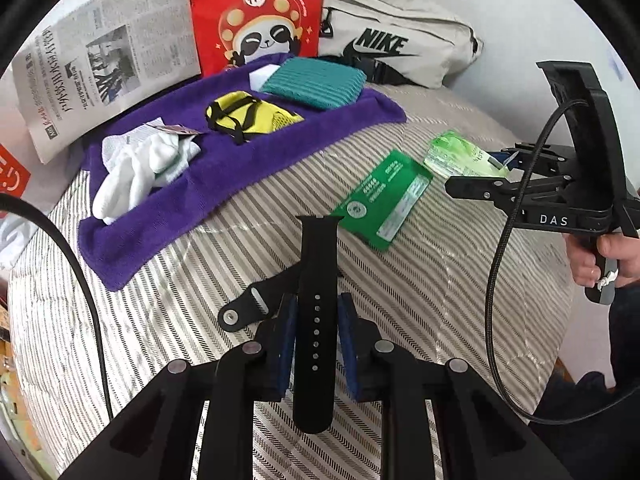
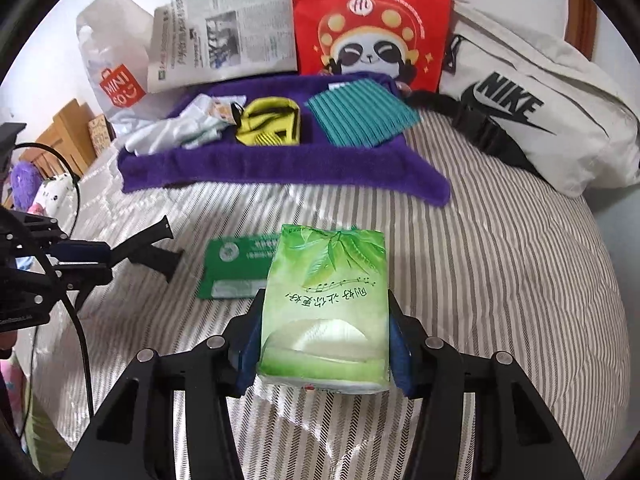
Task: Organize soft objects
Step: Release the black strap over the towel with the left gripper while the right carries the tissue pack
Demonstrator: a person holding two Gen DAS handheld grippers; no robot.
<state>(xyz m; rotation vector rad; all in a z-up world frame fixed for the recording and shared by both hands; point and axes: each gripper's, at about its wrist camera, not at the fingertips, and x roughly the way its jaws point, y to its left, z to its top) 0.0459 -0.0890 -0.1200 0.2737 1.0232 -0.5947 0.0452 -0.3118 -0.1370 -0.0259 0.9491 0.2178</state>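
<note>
Green tissue pack [image 2: 324,312] sits clamped between the blue pads of the right claw [image 2: 323,350], lifted over the striped bedcover [image 2: 500,280]. Black watch strap [image 1: 316,320] is pinched in the left claw [image 1: 316,344], its second half dangling to the left. Both items seem mid-carry; the next move likely means reaching forward to the purple towel [image 2: 280,168] ahead of both claws, where white socks [image 1: 136,168], a yellow pouch [image 1: 248,116] and a teal cloth [image 1: 316,84] already lie. Only the right view shows a Miniso bag [image 2: 116,76]; only the left shows the hand [image 1: 600,256] gripping the handle.
</note>
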